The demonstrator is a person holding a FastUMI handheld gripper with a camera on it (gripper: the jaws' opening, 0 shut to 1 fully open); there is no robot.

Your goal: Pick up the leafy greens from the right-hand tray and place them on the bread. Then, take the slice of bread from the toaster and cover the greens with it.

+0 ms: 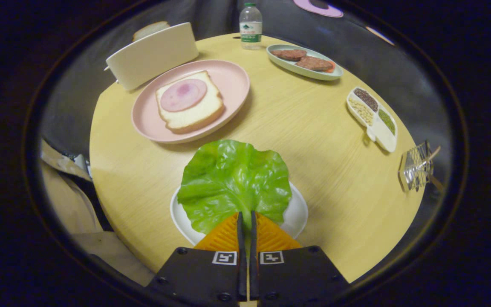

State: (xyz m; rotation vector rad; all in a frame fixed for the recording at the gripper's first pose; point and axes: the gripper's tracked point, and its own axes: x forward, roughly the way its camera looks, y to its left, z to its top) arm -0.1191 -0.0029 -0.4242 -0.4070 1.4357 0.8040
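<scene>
A green lettuce leaf (pixel 232 181) is pinched at its near edge by my gripper (pixel 245 219), both fingers pressed together on the leaf's stem end. The leaf hangs over a small white plate (pixel 298 213) just ahead of the fingers. Beyond it, a pink plate (pixel 232 83) holds a slice of bread (pixel 194 113) topped with a round of pink ham (pixel 183 94). Further back stands a white toaster (pixel 151 55) with a slice of bread (pixel 151 29) poking out of its top.
The round wooden table (pixel 305 128) also carries a water bottle (pixel 250 26) at the back, a pale green dish of meat patties (pixel 305 62), a white divided dish of seeds (pixel 373 117) and a small wire rack (pixel 418 168) by the right edge.
</scene>
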